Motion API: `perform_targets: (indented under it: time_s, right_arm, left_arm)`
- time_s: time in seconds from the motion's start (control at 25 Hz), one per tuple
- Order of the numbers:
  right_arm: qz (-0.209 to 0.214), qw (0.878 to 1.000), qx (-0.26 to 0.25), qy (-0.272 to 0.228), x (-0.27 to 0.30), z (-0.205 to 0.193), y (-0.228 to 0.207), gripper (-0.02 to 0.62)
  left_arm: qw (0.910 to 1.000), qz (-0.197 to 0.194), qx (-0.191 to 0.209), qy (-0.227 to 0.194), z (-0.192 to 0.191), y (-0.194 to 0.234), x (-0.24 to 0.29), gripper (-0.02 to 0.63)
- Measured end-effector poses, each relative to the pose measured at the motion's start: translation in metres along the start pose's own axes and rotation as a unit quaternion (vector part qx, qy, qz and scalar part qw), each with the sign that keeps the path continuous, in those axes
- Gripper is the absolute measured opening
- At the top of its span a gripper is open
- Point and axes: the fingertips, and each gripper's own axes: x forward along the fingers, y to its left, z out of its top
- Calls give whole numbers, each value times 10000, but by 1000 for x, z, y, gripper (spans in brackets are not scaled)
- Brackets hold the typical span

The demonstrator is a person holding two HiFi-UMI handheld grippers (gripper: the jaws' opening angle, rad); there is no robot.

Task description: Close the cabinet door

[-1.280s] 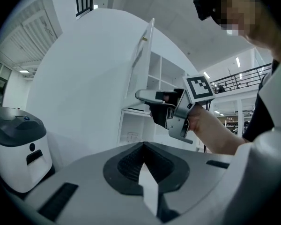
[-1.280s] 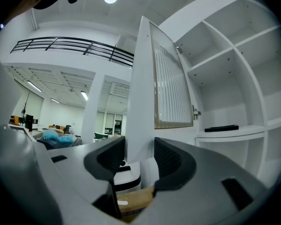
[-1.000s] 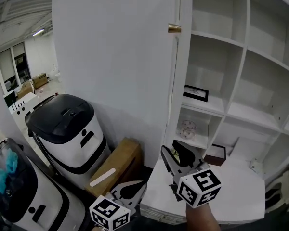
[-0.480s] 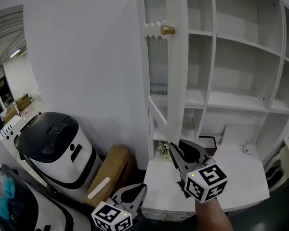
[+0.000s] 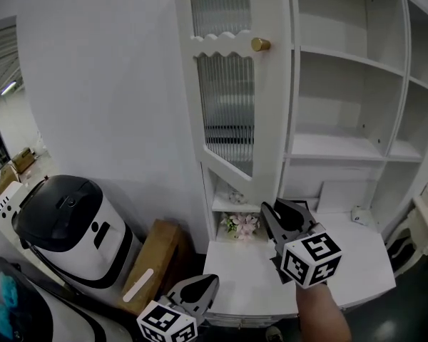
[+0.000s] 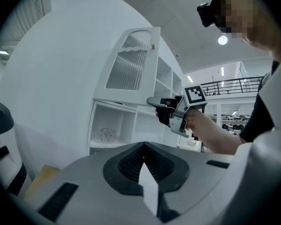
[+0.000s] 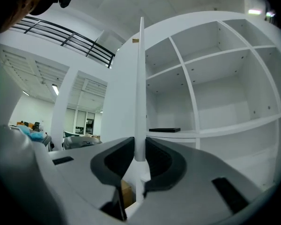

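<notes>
My right gripper (image 5: 285, 216) is pinched on the free edge of the cabinet door (image 5: 232, 84), down near its bottom corner. In the right gripper view the thin white edge of the door (image 7: 140, 78) stands upright between the two jaws, which have just been closing and now sit narrow with their pads against it on both sides (image 7: 139, 153). The door hangs partly open, swung out from the cabinet (image 5: 342, 63) with its ribbed glass pane and wavy trim turned toward me. Its brass knob (image 5: 260, 45) sits high on the frame, just beside the open shelves.

My left gripper (image 5: 200, 287) is low at the bottom of the head view, apart from the door and holding nothing. In its own view the jaws meet in a point (image 6: 143, 146), closed on themselves. That view also looks across at my right gripper (image 6: 171, 114) and my hand (image 6: 201, 128) under the door (image 6: 131, 62).

A bunch of pale flowers (image 5: 241, 224) sits in the low compartment below the door, and a small glass jar (image 6: 107, 135) stands on a shelf there. A flat dark frame (image 7: 165, 130) lies on a shelf further in. A white ledge (image 5: 357, 262) juts out under the shelves. To the left of the cabinet a cardboard box (image 5: 153, 258) leans against the wall, beside a white machine with a black lid (image 5: 71, 223)
</notes>
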Motion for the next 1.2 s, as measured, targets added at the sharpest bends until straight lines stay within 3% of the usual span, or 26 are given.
perform_targets:
  time_s: [0.88, 1.0, 1.2]
  right_arm:
    - [227, 9994, -258, 80, 33, -4, -76, 98]
    - [32, 9985, -538, 70, 37, -4, -90, 104]
    - [-210, 9939, -1086, 51, 43, -2, -124, 169]
  left_arm:
    - [9993, 300, -197, -52, 2, 2, 71, 5]
    - [9991, 364, -226, -46, 3, 1, 81, 5]
    - [9980, 586, -255, 20, 7, -1, 105, 5]
